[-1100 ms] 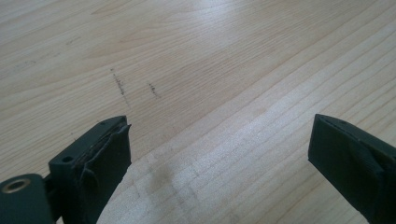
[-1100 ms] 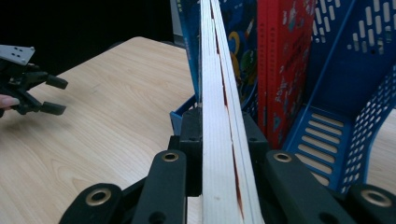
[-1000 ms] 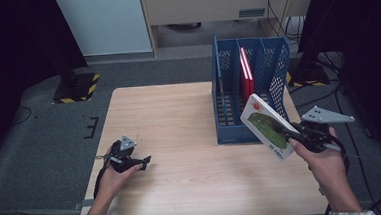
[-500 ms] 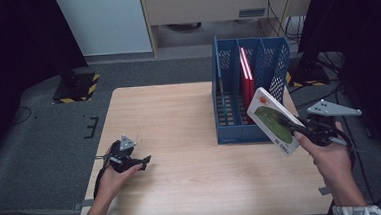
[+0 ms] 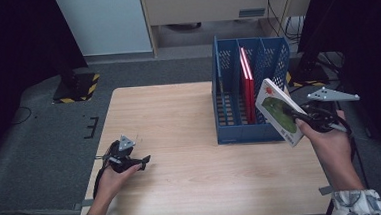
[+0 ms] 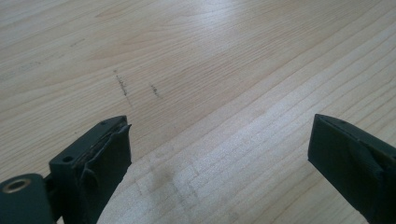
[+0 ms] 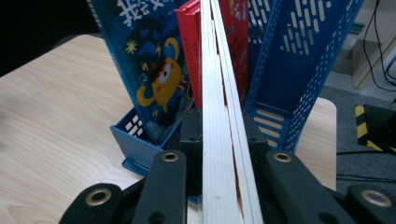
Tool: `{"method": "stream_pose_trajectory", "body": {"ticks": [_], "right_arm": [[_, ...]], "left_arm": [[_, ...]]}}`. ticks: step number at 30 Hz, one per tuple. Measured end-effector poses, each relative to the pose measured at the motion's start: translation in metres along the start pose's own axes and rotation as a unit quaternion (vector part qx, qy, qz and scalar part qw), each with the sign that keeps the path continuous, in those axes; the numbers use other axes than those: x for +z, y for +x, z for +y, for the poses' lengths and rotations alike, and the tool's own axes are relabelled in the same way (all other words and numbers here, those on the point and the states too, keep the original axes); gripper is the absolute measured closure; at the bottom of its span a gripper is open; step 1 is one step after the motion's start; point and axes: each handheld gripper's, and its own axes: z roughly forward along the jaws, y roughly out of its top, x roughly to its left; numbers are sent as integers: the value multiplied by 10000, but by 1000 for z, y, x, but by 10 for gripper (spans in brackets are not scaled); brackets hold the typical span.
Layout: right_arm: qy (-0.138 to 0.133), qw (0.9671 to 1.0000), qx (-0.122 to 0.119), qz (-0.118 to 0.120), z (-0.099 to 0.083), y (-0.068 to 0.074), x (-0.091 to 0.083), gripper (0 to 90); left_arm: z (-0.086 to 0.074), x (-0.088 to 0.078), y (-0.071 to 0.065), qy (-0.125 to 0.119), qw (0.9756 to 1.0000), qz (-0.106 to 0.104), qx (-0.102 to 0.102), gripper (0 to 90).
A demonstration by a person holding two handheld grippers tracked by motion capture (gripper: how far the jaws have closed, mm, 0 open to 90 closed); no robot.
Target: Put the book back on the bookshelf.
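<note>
A blue slotted file rack (image 5: 227,92) stands on the right half of the wooden table (image 5: 169,114), with a red book (image 5: 247,84) upright in it. My right gripper (image 5: 293,115) is shut on a white book with a green picture (image 5: 277,111), held tilted in the air off the rack's front right corner. In the right gripper view the book's page edge (image 7: 219,93) runs straight up between the jaws of the right gripper (image 7: 222,133), toward the rack (image 7: 303,60). My left gripper (image 5: 144,163) rests on the table at the front left, and the left gripper (image 6: 219,126) is open over bare wood.
A blue picture book with a yellow cartoon figure (image 7: 149,65) stands in the rack's left part, beside the red book (image 7: 189,42). Past the table's right edge lie grey floor, cables and a stand foot with yellow-black tape (image 5: 297,78).
My right hand has carried the book up and to the right, farther from me, along the rack's right end. The left gripper has stayed where it was.
</note>
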Motion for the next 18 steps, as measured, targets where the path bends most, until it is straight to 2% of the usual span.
{"method": "stream_pose_trajectory", "body": {"ticks": [18], "right_arm": [[207,9986,227,-422,12,-23,24,767]], "left_arm": [[1,-1,-1,-13,10000,-4,12,52]]}}
